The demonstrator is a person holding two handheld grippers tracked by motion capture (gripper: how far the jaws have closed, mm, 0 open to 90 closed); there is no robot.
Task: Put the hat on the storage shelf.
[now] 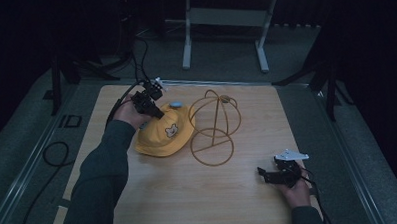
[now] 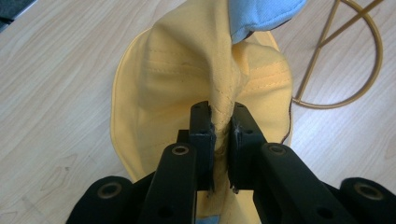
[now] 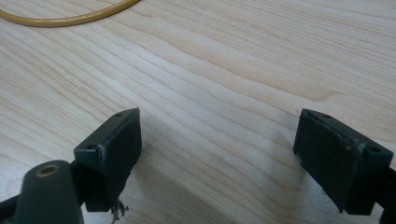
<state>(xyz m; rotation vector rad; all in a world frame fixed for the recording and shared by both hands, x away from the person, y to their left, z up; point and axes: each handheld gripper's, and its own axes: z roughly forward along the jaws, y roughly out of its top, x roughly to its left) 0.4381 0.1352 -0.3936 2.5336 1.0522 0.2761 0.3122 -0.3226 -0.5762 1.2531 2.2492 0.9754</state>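
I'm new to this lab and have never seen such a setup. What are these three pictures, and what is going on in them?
A person sits at a wooden table, holding a hand-operated two-jaw gripper in each hand. The high view looks down from above; the other two come from cameras riding on each gripper. On the table lie a yellow hat with a bear face and a gold wire hat stand. The left gripper is shut on a fold of the hat's fabric, as its own view shows up close. The right gripper has its jaws wide open over bare wood, holding nothing.
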